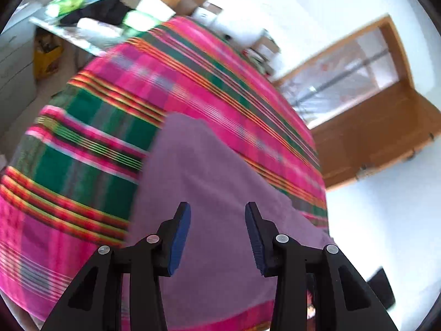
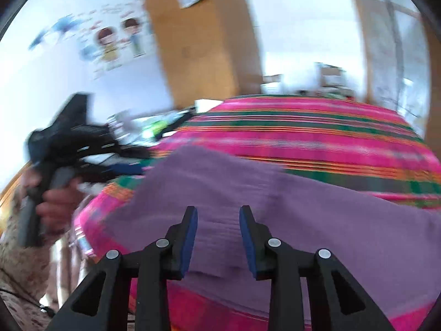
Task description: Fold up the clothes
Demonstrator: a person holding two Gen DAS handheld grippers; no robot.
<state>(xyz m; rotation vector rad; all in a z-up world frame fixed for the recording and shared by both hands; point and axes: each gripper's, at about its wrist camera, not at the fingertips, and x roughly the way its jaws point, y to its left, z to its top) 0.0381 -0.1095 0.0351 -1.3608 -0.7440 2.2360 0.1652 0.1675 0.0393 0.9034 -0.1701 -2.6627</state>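
Note:
A purple garment (image 1: 209, 187) lies flat on a bed covered by a pink, green and orange striped blanket (image 1: 91, 149). My left gripper (image 1: 217, 211) hovers above the garment, open, with nothing between its blue pads. In the right wrist view the same purple garment (image 2: 289, 207) spreads across the striped blanket (image 2: 317, 127). My right gripper (image 2: 218, 212) hangs open over the garment, empty. The left gripper (image 2: 132, 168) shows at the left of that view, held by a person's hand (image 2: 55, 201); both views are blurred.
A cluttered table (image 1: 91, 19) with green and white items stands beyond the bed. A wooden door (image 2: 204, 41) and a window with a wooden frame (image 1: 366, 82) line the white walls. A yellow box (image 1: 45, 55) sits on the floor at the left.

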